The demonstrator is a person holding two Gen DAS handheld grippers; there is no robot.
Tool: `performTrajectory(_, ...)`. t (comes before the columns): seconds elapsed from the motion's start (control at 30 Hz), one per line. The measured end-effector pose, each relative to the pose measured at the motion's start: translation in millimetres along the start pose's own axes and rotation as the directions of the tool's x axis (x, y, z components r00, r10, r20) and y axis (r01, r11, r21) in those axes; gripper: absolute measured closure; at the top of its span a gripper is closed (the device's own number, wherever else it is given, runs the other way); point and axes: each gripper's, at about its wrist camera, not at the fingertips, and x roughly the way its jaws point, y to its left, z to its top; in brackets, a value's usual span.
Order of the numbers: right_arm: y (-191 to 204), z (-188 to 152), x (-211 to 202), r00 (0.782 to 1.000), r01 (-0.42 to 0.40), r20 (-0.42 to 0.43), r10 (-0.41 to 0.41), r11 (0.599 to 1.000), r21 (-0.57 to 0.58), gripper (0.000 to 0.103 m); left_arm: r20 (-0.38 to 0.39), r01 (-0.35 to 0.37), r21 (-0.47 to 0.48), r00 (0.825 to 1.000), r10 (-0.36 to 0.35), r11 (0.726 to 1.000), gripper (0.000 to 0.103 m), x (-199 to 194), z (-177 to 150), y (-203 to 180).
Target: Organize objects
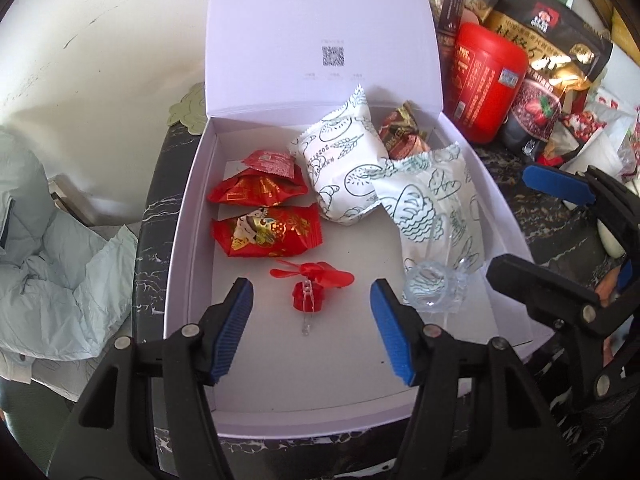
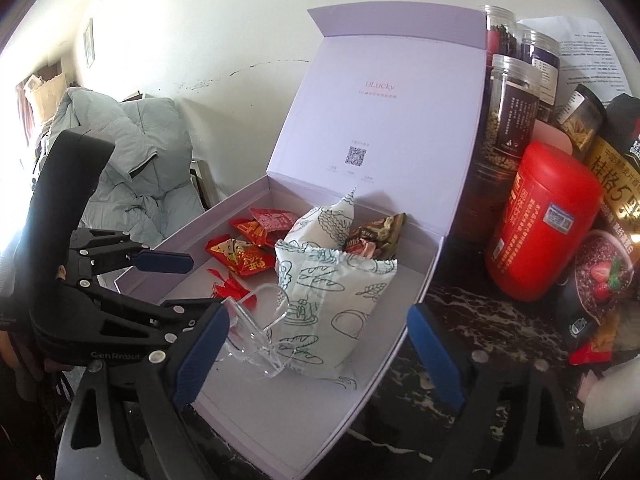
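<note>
1. The box (image 1: 188, 216) lies open on the dark marbled table (image 1: 154, 208), lid upright against the wall.
2. Inside: red candies (image 1: 266, 232), two white bread packets (image 1: 344, 168), a red fan toy (image 1: 310, 280) and a clear plastic piece (image 1: 430, 292).
3. Left gripper (image 1: 312, 320) hovers over the fan, fingers wide apart, holding nothing.
4. Right gripper (image 2: 316, 356) is likewise spread and empty.
5. The fan looks light and brittle (take the hub, not the blades); the packets are soft.
6. Jars and bags crowd the right.
</note>
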Motion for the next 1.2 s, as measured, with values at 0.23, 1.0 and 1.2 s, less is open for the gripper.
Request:
performTrajectory(0.23, 1, 5, -15, 0.999, 0.033, 0.008, -0.033, 0.999, 0.015, 0.010, 0.043, -0.015, -0.044, 0.999, 0.017, 0.999, 0.039, -19, 1, -3)
performTrajectory(1.0, 6, 0, -104, 0.993, 0.099, 0.060, -0.103, 0.993, 0.061, 0.007, 0.193, -0.131, -0.090, 0.970, 0.147, 0.987, 0.029, -118, -20, -30)
performTrajectory(1.2, 8, -7, -128, 0.992, 0.099, 0.072, -0.104, 0.993, 0.069, 0.006, 0.204, -0.136, -0.095, 0.967, 0.153, 0.986, 0.028, -136, -30, -39)
